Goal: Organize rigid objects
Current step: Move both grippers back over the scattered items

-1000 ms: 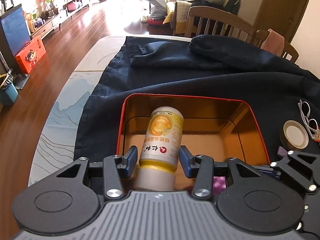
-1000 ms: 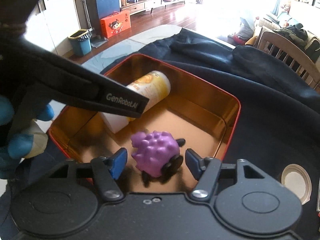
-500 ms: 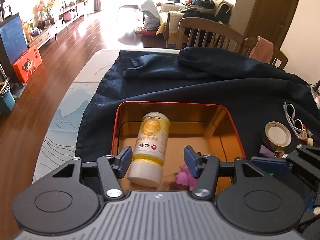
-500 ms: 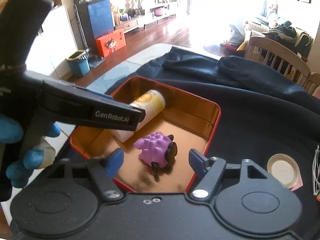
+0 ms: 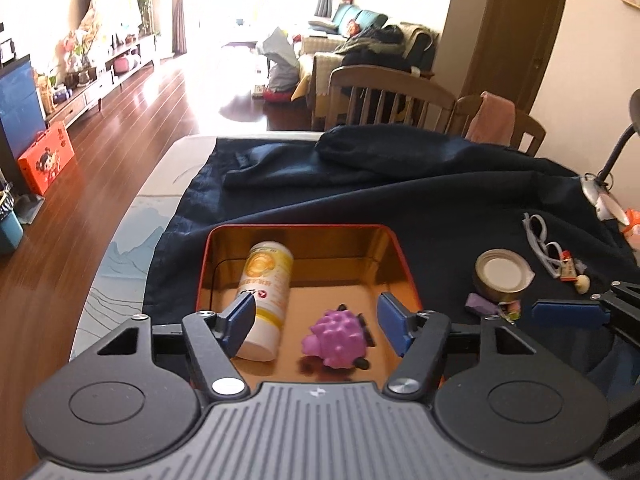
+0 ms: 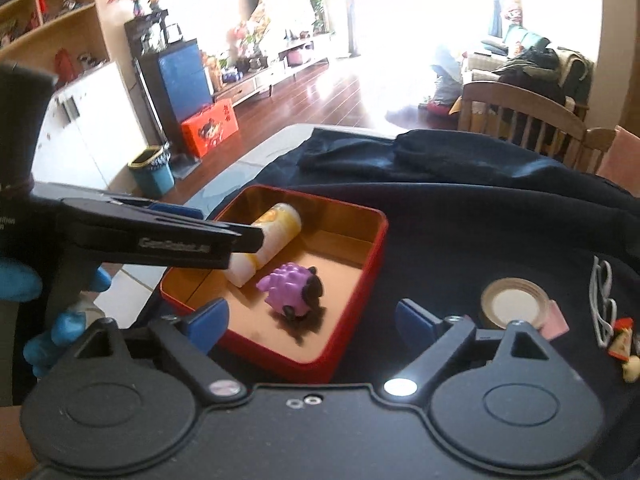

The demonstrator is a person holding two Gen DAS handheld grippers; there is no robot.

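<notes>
left tool point(image 5: 316, 322) jaws just opening, empty | right tool point(image 6: 310, 322) jaws just opening, empty | bottle point(image 5: 266, 296), purple toy point(image 6: 292, 292) lie in tin point(image 6: 360, 240) ahead of both, released for storage

Red tin point(image 5: 404, 258) with gold inside, yellow-white bottle point(image 5: 266, 284), purple bumpy toy point(image 5: 336, 336), navy cloth point(image 5: 400, 200).

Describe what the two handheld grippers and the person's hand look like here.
Both grippers, left gripper and right gripper, are matte black with blue pads on the jaws and silver screws. The left's side bears blurred white lettering. The hand holding it wears a blue glove.
</notes>
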